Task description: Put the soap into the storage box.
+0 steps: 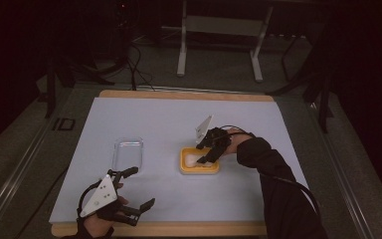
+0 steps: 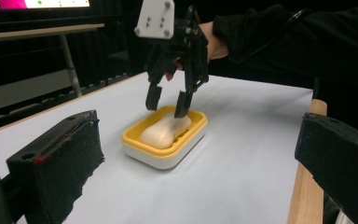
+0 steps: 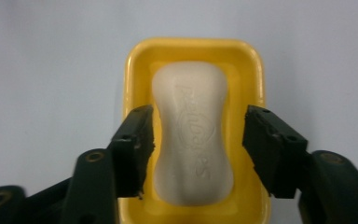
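High view showed a white table (image 1: 169, 119) with a yellow soap dish (image 1: 199, 162) right of its middle and a clear lid (image 1: 128, 152) lying well apart to the left. A pale soap bar (image 1: 195, 159) lay in the dish. The right gripper (image 1: 208, 158) reached down over the dish from the right, its tips at the bar. The left gripper (image 1: 142, 188) rested near the table's near edge, jaws spread wide, holding nothing.

Left gripper view looked between its own two widely parted jaws at the dish (image 2: 164, 137) in the middle of the table. The bar (image 2: 164, 130) lay inside it, and the right gripper (image 2: 168, 100) hung over its far end, one jaw touching the bar's top and the other over the dish rim just beside it.

Right gripper view looked straight down on the bar (image 3: 193, 133) lying lengthwise in the dish (image 3: 135, 60). The right gripper (image 3: 198, 137) had its jaws spread on either side of the bar's narrow waist, the left one just beside it, the right one a little apart.
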Action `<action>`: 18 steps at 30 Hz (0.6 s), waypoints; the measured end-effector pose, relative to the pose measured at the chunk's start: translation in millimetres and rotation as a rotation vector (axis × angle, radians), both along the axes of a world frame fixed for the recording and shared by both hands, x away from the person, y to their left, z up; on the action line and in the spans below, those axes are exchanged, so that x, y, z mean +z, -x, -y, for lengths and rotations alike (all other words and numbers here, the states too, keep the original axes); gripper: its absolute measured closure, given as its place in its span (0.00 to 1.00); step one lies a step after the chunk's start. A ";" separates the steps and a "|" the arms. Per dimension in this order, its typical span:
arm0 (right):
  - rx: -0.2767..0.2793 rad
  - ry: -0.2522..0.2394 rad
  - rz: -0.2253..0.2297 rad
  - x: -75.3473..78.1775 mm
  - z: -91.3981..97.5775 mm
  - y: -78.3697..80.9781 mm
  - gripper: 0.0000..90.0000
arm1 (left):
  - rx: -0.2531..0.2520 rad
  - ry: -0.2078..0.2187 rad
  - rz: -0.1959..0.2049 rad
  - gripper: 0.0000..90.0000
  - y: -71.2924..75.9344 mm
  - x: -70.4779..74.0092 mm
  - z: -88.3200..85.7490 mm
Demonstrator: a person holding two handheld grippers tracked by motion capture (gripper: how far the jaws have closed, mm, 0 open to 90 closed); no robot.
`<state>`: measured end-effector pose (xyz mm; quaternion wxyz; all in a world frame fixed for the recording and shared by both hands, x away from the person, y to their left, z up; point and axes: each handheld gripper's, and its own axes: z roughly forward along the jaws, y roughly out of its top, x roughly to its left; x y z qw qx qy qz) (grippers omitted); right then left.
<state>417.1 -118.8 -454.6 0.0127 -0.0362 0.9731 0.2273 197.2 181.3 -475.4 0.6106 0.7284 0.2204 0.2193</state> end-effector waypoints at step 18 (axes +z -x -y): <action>-0.399 -0.056 -0.007 17.3 30.3 -2.4 0.12 | 0.001 0.000 -0.003 0.01 -0.4 -0.2 0.6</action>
